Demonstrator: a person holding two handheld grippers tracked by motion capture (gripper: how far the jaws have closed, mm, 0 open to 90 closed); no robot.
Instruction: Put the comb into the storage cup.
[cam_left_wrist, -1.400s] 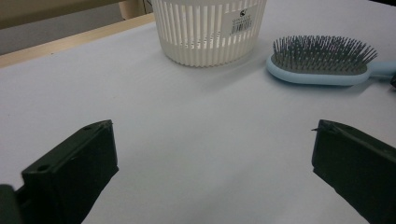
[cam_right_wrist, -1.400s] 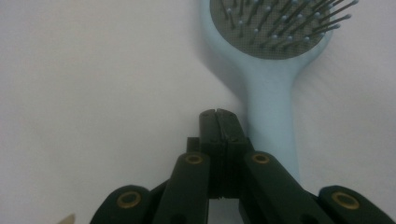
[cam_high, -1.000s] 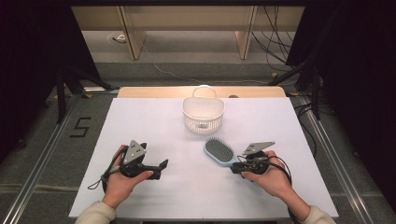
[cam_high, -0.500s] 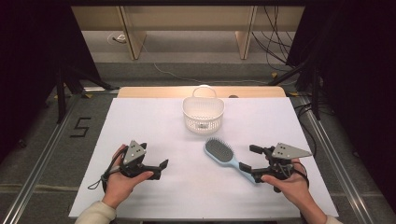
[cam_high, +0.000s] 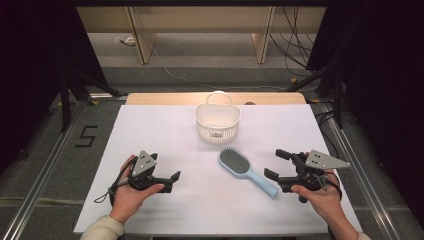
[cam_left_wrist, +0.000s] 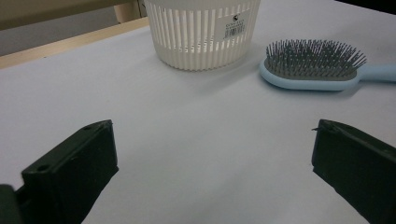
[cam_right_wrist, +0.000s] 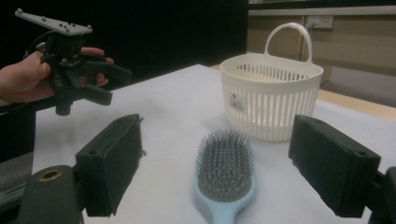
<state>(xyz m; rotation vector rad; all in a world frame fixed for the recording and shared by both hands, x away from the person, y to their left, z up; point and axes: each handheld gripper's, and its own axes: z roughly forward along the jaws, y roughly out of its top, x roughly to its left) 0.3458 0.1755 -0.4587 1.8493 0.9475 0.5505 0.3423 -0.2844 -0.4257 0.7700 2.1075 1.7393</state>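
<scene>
A light-blue hairbrush (cam_high: 241, 168) lies bristles up on the white table (cam_high: 160, 135), its handle pointing to the near right. A white slatted basket (cam_high: 217, 124) with a loop handle stands behind it. My right gripper (cam_high: 275, 164) hovers just right of the handle end; its jaws have just been opening and stand wide with nothing pressed between them. In the right gripper view the hairbrush (cam_right_wrist: 225, 172) lies ahead and below my right gripper (cam_right_wrist: 217, 122), before the basket (cam_right_wrist: 271, 102). My left gripper (cam_high: 172, 180) rests open at the near left, facing the basket (cam_left_wrist: 203, 32) and hairbrush (cam_left_wrist: 310, 65).
The table's wooden far edge (cam_high: 165, 98) lies behind the basket. Metal rails run along both sides, and the floor at the left bears a "5" mark (cam_high: 86, 136). Cables (cam_high: 295, 35) hang at the back right. My left gripper (cam_right_wrist: 114, 84) appears in the right gripper view.
My right gripper opened off the hairbrush handle and drew back to the right and slightly up. The hairbrush stays lying on the table. The left hand has not moved.
</scene>
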